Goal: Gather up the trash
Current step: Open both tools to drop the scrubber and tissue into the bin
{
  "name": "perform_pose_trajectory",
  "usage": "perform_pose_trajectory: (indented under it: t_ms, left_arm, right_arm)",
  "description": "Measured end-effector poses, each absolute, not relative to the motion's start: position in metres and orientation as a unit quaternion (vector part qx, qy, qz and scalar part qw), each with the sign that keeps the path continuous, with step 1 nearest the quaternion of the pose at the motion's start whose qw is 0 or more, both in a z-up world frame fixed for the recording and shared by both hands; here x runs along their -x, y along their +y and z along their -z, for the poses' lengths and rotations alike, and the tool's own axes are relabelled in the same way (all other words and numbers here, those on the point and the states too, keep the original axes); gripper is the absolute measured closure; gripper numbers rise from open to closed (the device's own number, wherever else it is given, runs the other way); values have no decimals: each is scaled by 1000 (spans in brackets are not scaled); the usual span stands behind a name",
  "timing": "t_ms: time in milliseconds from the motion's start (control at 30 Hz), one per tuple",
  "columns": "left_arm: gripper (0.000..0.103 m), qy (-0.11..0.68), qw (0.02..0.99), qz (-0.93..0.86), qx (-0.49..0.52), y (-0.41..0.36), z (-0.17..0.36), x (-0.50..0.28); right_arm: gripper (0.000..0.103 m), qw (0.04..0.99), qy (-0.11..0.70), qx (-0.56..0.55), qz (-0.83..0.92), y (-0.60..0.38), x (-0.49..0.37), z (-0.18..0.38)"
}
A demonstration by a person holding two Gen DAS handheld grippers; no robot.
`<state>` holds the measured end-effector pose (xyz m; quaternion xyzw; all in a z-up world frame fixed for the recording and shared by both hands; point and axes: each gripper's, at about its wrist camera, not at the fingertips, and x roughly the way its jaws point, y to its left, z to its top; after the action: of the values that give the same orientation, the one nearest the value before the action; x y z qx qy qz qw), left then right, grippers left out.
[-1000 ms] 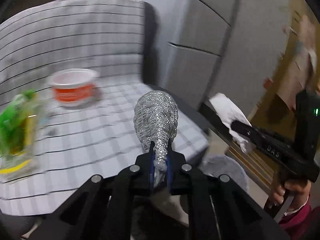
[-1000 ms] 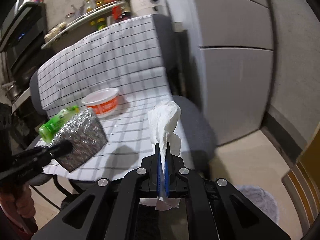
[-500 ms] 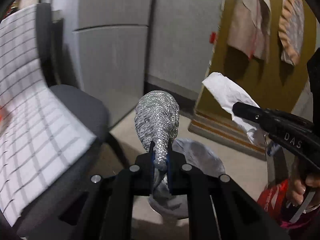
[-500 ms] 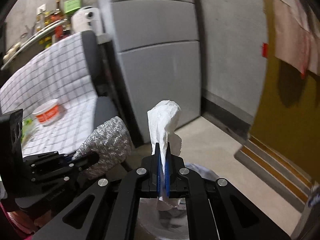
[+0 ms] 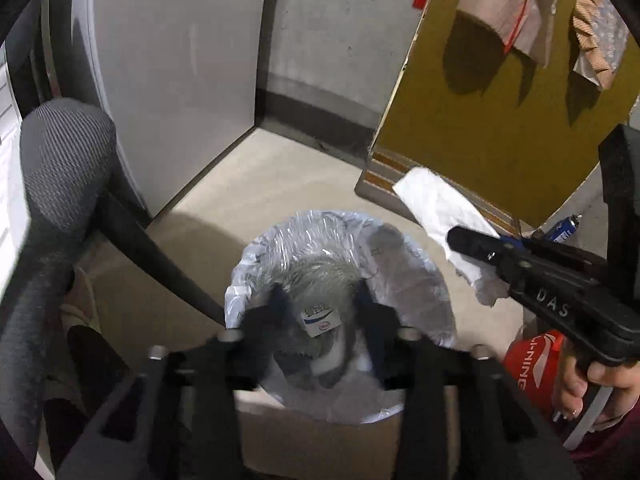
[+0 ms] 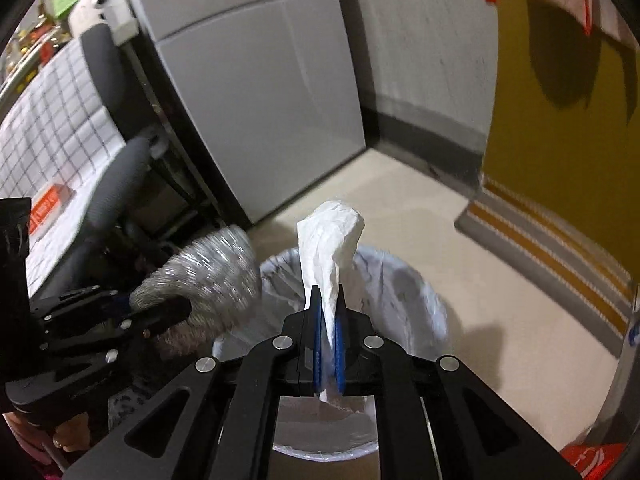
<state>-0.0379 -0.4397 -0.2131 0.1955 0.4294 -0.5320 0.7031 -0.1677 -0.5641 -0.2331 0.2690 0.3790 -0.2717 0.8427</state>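
Beige floor beside a grey cabinet [image 6: 256, 92], with the lined bin [image 5: 404, 272] just below both grippers: left gripper [image 5: 320, 312] opening, silver wrapper [image 5: 316, 280] dropping free; right gripper [image 6: 329, 320] parting around the tissue [image 6: 328, 240], which may drift past the rim.

Dim indoor light, hard shadows thrown on the yellow wall [image 5: 480, 112]. Left tongs [image 5: 320, 312] smeared by motion blur, bin liner [image 5: 320, 236] glinting, fisheye bending every edge, corners black.
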Motion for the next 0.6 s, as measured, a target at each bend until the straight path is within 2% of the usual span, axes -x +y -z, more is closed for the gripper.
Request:
perform_pose_trajectory:
  t_ms: [67,300,600]
  left_arm:
    - [56,438,700,529,-195,-440,217,36]
    - [54,432,720,518,-160,-423,194,22]
    - [54,381,786,470,-123,-358,135,6]
  right_arm:
    - [66,834,383,-289,272,-568,170,241]
    - [64,843,362,-277,286,-569,173,216]
    - [64,891,281,-237,267,-539,162,132]
